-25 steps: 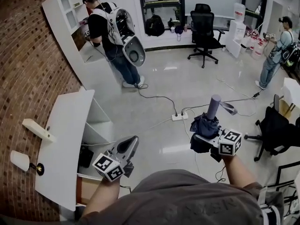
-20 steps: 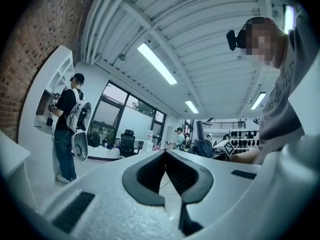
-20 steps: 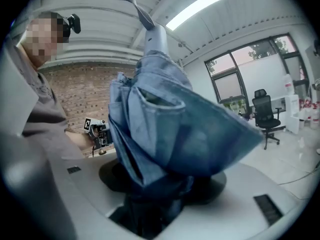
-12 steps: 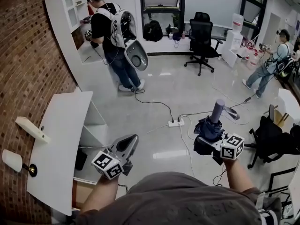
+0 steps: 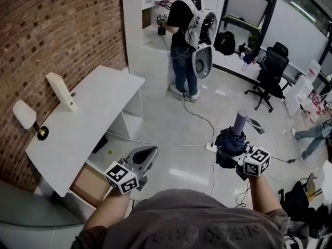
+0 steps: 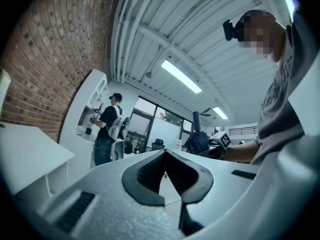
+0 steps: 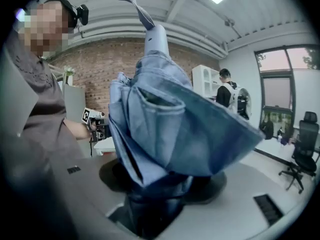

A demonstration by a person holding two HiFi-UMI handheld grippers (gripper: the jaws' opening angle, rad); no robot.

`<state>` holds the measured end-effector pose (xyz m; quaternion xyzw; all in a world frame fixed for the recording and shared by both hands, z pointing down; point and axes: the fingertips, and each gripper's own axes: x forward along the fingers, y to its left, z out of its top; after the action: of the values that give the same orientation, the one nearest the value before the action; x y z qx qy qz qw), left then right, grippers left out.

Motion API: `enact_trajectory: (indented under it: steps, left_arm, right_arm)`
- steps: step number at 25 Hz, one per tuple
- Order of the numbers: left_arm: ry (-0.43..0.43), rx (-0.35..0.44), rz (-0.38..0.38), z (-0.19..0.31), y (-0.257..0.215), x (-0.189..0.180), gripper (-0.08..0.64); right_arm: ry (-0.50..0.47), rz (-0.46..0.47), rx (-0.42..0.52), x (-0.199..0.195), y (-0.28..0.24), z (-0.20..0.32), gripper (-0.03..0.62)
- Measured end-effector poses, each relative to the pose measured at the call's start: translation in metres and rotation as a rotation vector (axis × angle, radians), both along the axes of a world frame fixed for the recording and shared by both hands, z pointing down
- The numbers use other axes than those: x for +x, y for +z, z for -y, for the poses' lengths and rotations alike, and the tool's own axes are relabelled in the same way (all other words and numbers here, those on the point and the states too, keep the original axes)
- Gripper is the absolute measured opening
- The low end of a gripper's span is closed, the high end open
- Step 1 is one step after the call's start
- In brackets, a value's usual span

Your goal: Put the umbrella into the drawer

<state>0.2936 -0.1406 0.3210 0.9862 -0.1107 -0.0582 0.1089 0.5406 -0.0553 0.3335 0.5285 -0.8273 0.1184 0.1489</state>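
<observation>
A white table (image 5: 91,121) stands left of the left gripper (image 5: 150,153), with a white block (image 5: 61,91) lying on it. On the floor (image 5: 166,123) by the right gripper (image 5: 230,152) lies a power strip (image 5: 210,147).

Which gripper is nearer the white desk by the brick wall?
Left. The left gripper hangs just beside the white desk, jaws shut on nothing. The right gripper, clamped on the folded umbrella, is farther away, out over the floor.

The umbrella (image 7: 170,134) in the right gripper (image 5: 231,157) is denim blue, and its handle (image 5: 239,121) is pale lilac, perhaps grey. That claw's cube (image 5: 257,161) shows black-and-white squares. Beyond the pale-grey left gripper (image 5: 147,153) lie a white desk (image 5: 83,123) and a red-brown brick wall (image 5: 52,30).
</observation>
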Motion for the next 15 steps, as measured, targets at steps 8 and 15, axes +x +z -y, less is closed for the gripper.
enact_trajectory:
  steps: [8,15]
  left_arm:
    - [-0.359,-0.048,-0.006,0.045,0.02,-0.156,0.004]
    - [-0.644,-0.12,-0.011,0.046,0.068,-0.299,0.005]
  right_arm:
    - [-0.393,-0.099,-0.097,-0.151,0.022,0.144,0.238]
    - [-0.742,-0.202,-0.193,-0.333,0.078,0.215,0.237]
